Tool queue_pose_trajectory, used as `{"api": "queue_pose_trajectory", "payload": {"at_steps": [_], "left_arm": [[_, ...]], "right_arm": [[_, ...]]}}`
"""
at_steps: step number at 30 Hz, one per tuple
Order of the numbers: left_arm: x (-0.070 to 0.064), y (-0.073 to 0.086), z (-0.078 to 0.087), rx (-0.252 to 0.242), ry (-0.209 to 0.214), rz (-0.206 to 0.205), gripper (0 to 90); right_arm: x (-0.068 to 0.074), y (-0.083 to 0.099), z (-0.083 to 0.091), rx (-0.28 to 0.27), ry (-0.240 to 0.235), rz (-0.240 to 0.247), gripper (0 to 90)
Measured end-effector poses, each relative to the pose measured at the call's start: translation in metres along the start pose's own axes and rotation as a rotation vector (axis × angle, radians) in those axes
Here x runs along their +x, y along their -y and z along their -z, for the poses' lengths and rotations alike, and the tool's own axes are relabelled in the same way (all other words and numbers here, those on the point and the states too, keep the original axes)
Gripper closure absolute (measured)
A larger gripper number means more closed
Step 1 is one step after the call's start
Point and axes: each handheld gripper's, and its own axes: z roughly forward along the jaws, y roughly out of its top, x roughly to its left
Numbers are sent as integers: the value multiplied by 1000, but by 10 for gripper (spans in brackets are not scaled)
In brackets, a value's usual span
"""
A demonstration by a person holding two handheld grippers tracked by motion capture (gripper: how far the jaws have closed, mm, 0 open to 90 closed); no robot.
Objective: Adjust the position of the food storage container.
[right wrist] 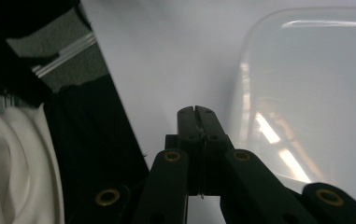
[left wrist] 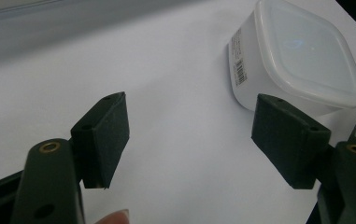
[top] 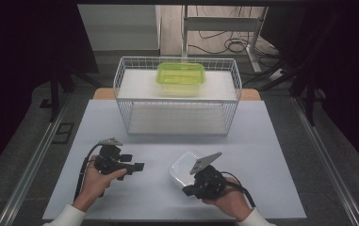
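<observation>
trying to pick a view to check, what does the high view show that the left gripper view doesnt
High view alone: the wire basket at the far side holding a green box, and the right gripper beside the white box. Left gripper view alone: the barcode label on that box's side, and the left gripper jaws wide apart, nothing between. Both share the white box and table.

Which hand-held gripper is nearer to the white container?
Right. The right hand-held gripper is right beside the white container, jaws shut. The left hand-held gripper is farther off to its left, jaws open toward it.
</observation>
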Motion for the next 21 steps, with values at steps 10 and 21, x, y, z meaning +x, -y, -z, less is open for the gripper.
{"api": "queue_pose_trajectory", "payload": {"at_steps": [10,21], "left_arm": [[1,1,0,2,-2,2,268],[2,2,-2,10,3,6,267]], "right_arm": [[9,8,-24,114,30,37,889],[-1,16,-14,112,75,18,889]]}}
